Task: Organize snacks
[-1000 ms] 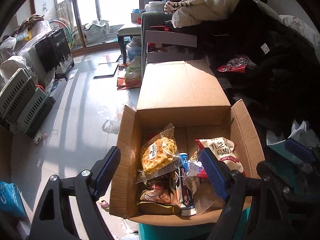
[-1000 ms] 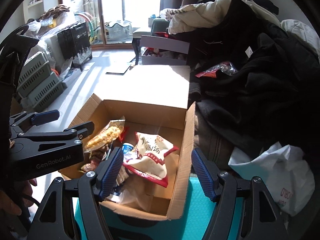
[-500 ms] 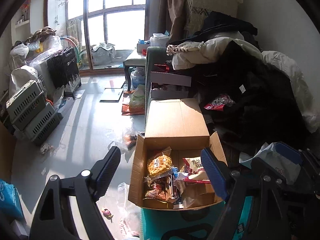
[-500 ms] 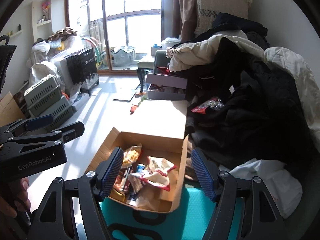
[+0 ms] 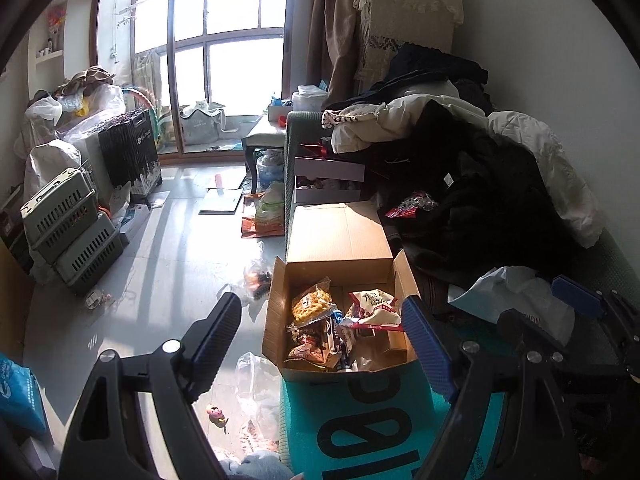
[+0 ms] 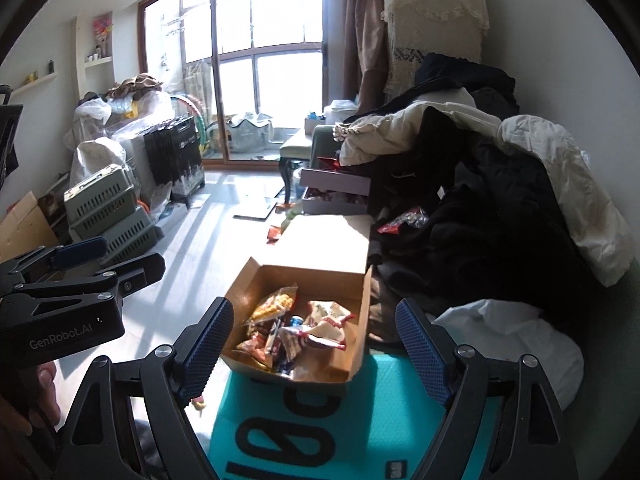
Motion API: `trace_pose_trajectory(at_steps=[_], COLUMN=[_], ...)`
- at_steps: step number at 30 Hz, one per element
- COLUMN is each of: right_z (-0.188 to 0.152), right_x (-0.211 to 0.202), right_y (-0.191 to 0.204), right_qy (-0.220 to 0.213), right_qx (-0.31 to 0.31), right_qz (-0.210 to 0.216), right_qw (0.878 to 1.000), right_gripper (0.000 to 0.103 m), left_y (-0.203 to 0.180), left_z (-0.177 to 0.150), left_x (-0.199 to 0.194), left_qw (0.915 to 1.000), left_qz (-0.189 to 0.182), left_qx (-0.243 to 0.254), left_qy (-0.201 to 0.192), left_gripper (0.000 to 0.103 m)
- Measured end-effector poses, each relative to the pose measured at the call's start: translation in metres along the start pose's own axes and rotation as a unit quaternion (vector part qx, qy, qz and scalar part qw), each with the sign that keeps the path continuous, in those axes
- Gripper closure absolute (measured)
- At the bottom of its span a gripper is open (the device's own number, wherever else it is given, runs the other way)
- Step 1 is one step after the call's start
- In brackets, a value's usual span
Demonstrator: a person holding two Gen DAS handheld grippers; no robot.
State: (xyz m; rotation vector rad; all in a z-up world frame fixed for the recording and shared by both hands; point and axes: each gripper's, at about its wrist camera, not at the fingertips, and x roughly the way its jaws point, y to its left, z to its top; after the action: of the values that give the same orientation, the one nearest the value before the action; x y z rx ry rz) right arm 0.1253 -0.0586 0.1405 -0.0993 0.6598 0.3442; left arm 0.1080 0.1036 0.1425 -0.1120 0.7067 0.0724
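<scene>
Cardboard box (image 5: 308, 280) flaps spread, snacks (image 5: 344, 320) inside, left gripper (image 5: 320, 332) wide and empty, right gripper (image 6: 312, 344) just widened, empty.

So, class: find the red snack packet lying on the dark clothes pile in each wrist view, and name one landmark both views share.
Left wrist: red snack packet, right of centre, beyond the cardboard box.
Right wrist: red snack packet, right of centre, above the box's right wall.
Shared landmark: the cardboard box of snacks.

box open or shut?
Open: the box has its flaps spread, the far one folded back flat, snack bags showing inside.
</scene>
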Motion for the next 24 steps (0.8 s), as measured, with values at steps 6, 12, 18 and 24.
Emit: trace_pose_trajectory(at_steps=[6,12,18,24], right_z=[-0.024,-0.053,-0.085,-0.1], right_x=[-0.023,-0.032,-0.033,-0.03], right_y=[0.007,0.009,0.009,0.008], right_qy=[0.006,0.018,0.037,0.057], right_qx=[0.009,0.018,0.028,0.04], right_qz=[0.002,-0.002,0.009,0.02], right_qw=[1.0,1.0,0.999,0.997], right_gripper=[0.017,0.017,0.017,0.017], left_y=[-0.003,-0.005,-0.005,-0.006], left_z=[-0.025,-0.054,-0.081,-0.098], left_x=[-0.021,-0.032,-0.032,-0.028], left_qw=[1.0,0.9999,0.9997,0.9993], left_qz=[0.0,0.007,0.002,-0.001], left_qx=[0.005,0.007,0.003,-0.004], left_qy=[0.003,0.01,0.025,0.037], left_gripper=[0.021,0.021,0.021,0.021])
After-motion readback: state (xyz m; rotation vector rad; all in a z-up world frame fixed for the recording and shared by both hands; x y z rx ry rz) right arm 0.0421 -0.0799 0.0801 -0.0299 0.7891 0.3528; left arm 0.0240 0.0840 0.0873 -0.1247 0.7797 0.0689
